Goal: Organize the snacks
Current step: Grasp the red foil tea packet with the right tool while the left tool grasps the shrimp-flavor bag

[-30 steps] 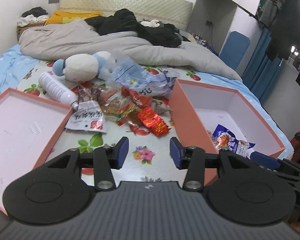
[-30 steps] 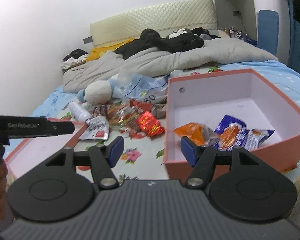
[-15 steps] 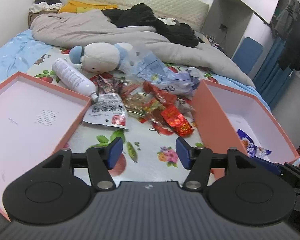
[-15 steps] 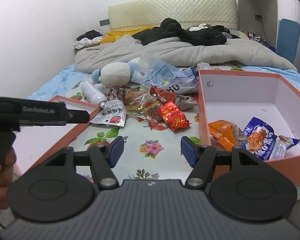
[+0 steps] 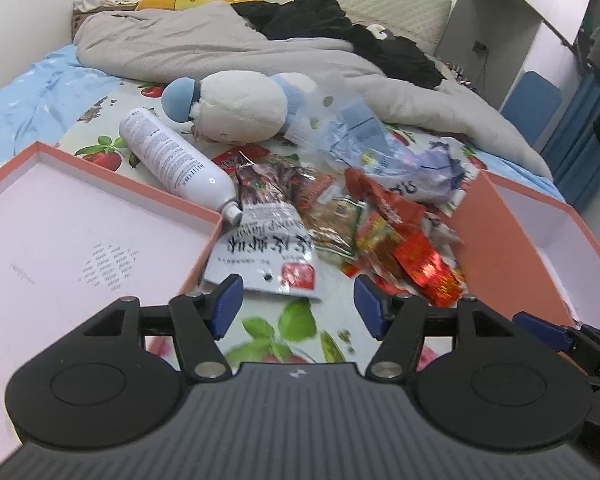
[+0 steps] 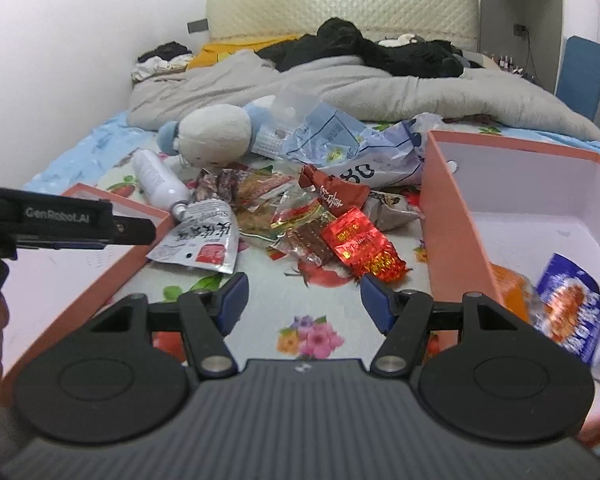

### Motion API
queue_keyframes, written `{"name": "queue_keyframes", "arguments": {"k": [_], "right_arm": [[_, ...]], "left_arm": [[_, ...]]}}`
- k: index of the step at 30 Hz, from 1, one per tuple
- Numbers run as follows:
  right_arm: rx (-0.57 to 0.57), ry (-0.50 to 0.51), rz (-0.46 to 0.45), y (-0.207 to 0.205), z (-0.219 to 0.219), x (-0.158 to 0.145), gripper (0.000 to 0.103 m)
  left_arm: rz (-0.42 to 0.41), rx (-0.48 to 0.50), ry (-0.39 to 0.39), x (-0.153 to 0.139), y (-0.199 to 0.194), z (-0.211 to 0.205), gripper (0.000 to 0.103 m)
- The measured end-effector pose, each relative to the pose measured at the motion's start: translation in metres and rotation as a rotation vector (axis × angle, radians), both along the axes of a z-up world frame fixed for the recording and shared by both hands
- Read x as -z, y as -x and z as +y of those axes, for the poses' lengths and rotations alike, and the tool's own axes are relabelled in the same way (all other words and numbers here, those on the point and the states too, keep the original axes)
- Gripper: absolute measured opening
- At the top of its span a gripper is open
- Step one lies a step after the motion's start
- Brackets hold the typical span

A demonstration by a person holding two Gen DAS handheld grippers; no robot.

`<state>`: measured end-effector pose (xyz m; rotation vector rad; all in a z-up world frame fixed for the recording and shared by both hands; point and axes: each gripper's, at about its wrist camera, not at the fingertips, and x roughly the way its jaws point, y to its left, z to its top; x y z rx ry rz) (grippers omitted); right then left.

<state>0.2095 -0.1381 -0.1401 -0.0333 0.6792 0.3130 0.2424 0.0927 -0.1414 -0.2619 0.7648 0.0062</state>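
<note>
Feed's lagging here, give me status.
Left gripper open, empty. Right gripper open, empty. Snack pile on the bed; two packets boxed. Bottle, plush toy beside the pile.

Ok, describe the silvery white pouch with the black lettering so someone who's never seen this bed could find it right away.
Start at the shallow salmon-pink box lid on the left of the floral bedsheet. Against its right-hand corner lies the flat silvery white pouch, just below the nozzle of the white spray bottle. Unlike the crinkly red and brown wrappers to its right, it is pale, with bold black characters and one small red label.
</note>
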Motion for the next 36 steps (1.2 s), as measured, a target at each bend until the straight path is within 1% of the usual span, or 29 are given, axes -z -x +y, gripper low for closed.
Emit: {"name": "queue_keyframes", "arguments": {"k": [4,8,10,12,15,17,21,22,24,25,29,31,32,34,36], "right_arm": [[0.001,0.077,-0.009,-0.026,0.011,0.016,0.064],[0.031,0.132,0.020,-0.054,0.012,0.035,0.064],[0.037,0.180,0.024,-0.066,0.014,0.045,0.064],[0.043,0.225,0.025,-0.077,0.016,0.053,0.064],[0.047,0.265,0.033,-0.092,0.019,0.062,0.064],[0.057,0.280,0.022,-0.100,0.021,0.066,0.064],[0.048,0.351,0.007,-0.112,0.026,0.075,0.064],[0.047,0.360,0.008,-0.114,0.028,0.077,0.064],[0.026,0.431,-0.011,-0.115,0.033,0.083,0.064],[0.018,0.445,-0.014,-0.115,0.034,0.085,0.064],[0.032,0.389,0.011,-0.118,0.027,0.084,0.063],[0.029,0.369,0.021,-0.118,0.025,0.083,0.062],[0.033,0.354,0.030,-0.119,0.024,0.084,0.062],[0.029,0.333,0.045,-0.118,0.022,0.082,0.056],[0.024,0.336,0.045,-0.114,0.023,0.081,0.054]], "left_arm": [[0.019,0.012,0.010,0.016,-0.031,0.006,0.067],[0.044,0.040,0.003,0.033,-0.060,0.006,0.067],[0.050,0.052,-0.008,0.039,-0.074,0.005,0.067],[0.052,0.059,-0.023,0.044,-0.087,0.002,0.073],[0.053,0.062,-0.050,0.052,-0.103,-0.003,0.078],[0.063,0.060,-0.073,0.057,-0.112,-0.006,0.079],[0.062,0.039,-0.161,0.064,-0.123,-0.016,0.079],[0.070,0.032,-0.174,0.067,-0.126,-0.017,0.079],[0.081,0.019,-0.185,0.072,-0.129,-0.018,0.079],[0.084,0.007,-0.183,0.073,-0.131,-0.018,0.079],[0.092,-0.046,-0.155,0.079,-0.134,-0.013,0.078],[0.104,-0.048,-0.144,0.084,-0.135,-0.013,0.072],[0.117,-0.043,-0.126,0.087,-0.136,-0.013,0.067],[0.109,-0.040,-0.124,0.090,-0.134,-0.015,0.063],[0.104,-0.025,-0.130,0.087,-0.131,-0.020,0.048]]}}
